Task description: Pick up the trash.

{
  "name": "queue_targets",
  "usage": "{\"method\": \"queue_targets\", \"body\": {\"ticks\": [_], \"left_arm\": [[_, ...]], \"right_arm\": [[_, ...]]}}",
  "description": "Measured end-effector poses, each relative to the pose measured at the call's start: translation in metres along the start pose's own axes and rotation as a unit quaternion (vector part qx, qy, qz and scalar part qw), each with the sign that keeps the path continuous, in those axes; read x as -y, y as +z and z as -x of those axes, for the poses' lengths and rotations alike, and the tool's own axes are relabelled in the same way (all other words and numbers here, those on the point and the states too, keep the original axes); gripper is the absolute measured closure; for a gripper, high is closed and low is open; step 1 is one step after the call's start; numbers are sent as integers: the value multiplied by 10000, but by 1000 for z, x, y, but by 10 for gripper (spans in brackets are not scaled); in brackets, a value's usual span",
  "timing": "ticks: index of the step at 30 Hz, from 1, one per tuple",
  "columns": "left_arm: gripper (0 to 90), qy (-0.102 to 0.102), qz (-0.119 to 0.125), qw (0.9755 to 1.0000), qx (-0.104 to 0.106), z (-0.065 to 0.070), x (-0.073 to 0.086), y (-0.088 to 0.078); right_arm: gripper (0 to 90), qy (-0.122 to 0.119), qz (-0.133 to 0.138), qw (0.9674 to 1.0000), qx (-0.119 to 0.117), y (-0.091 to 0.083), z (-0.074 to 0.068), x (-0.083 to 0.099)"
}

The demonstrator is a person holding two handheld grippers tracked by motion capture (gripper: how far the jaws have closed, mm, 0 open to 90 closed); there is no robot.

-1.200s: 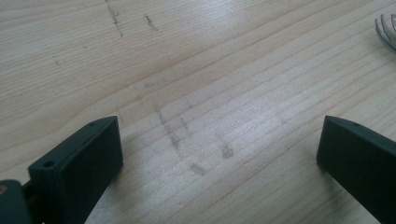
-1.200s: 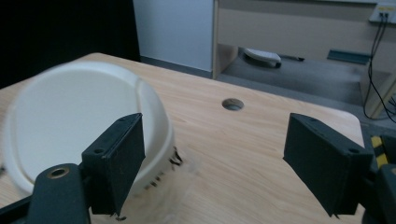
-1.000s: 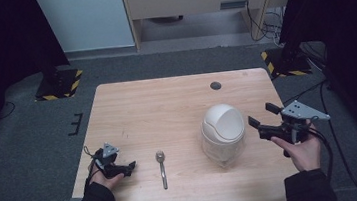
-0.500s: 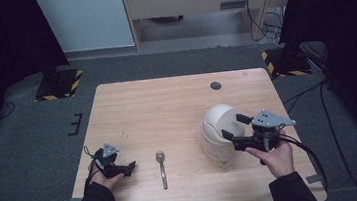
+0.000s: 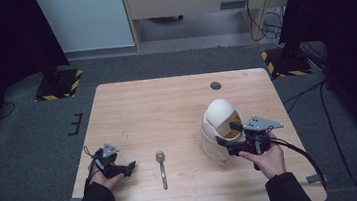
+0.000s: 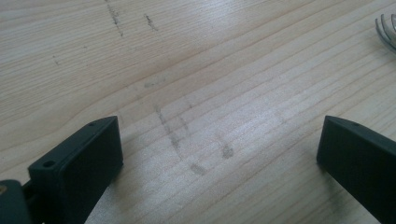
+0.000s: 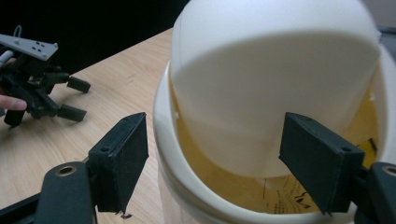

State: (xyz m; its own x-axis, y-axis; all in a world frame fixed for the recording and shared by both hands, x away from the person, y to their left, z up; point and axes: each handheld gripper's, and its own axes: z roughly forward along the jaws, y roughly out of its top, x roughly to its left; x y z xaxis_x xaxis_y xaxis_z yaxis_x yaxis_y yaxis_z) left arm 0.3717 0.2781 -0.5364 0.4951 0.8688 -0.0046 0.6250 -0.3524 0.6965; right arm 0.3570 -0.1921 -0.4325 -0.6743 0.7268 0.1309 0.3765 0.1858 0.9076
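Note:
A white bin (image 5: 219,121) with a domed swing lid stands on the right half of the wooden table (image 5: 167,106). My right gripper (image 5: 227,134) is pressed up against its near right side, open. In the right gripper view the lid (image 7: 275,79) bulges between the two spread jaws of the right gripper (image 7: 212,144), with a yellowish liner (image 7: 280,191) showing under it. A metal spoon (image 5: 162,166) lies near the front edge, handle toward the person. To its left my left gripper (image 5: 129,169) rests low on the table, open, and the left gripper (image 6: 219,140) has bare wood between its jaws.
A dark round grommet (image 5: 215,85) sits in the tabletop at the back right. A black cable (image 5: 302,150) trails off the right gripper toward the table's right edge. The spoon's bowl edge (image 6: 387,30) peeks into the corner of the left gripper view.
My right gripper has moved left from beside the bin until its open jaws reach the bin's lid. The left gripper and the spoon have stayed put.

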Motion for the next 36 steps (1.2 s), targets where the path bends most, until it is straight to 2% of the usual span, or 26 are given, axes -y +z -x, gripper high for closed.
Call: {"method": "queue_targets", "body": {"ticks": [9, 12, 15, 16, 17, 19, 20, 21, 22, 26, 27, 31, 33, 34, 36], "left_arm": [[0, 0, -1, 10000, 2, 0, 0, 0], [0, 0, -1, 10000, 3, 0, 0, 0], [0, 0, -1, 10000, 2, 0, 0, 0], [0, -1, 0, 10000, 2, 0, 0, 0], [0, -1, 0, 10000, 2, 0, 0, 0], [0, 0, -1, 10000, 2, 0, 0, 0], [0, -2, 2, 10000, 0, 0, 0, 0], [0, -2, 1, 10000, 1, 0, 0, 0], [0, -4, 4, 10000, 6, 0, 0, 0], [15, -57, 0, 10000, -6, -1, -1, -2], [57, -67, -18, 10000, -13, -2, -1, -2], [128, -174, -126, 9998, 30, -1, -5, -7], [165, -142, -67, 9999, 73, 3, -8, -9], [174, -142, -67, 9999, 73, 3, -8, -9], [183, -85, 39, 9999, 136, 11, -12, -11]], "right_arm": [[241, -25, -132, 9997, -205, 7, -3, 3], [243, -31, -27, 9998, -174, 3, -2, 0], [246, 38, 224, 9997, -113, -8, 2, -8], [246, 65, 375, 9993, 1, -18, 7, -12], [246, 65, 375, 9993, 1, -18, 7, -12], [246, 71, 488, 9986, 189, -27, 14, -16], [245, 87, 516, 9978, 407, -34, 23, -16], [245, 87, 516, 9978, 407, -34, 23, -16], [244, 170, 560, 9967, 570, -41, 32, -13], [242, 285, 586, 9946, 810, -48, 45, -8], [241, 365, 550, 9928, 1004, -51, 55, -1], [241, 503, 436, 9899, 1249, -54, 70, 13], [240, 576, 240, 9867, 1504, -56, 82, 25], [240, 576, 240, 9867, 1504, -56, 82, 25], [240, 664, 152, 9841, 1641, -56, 89, 35]]}}
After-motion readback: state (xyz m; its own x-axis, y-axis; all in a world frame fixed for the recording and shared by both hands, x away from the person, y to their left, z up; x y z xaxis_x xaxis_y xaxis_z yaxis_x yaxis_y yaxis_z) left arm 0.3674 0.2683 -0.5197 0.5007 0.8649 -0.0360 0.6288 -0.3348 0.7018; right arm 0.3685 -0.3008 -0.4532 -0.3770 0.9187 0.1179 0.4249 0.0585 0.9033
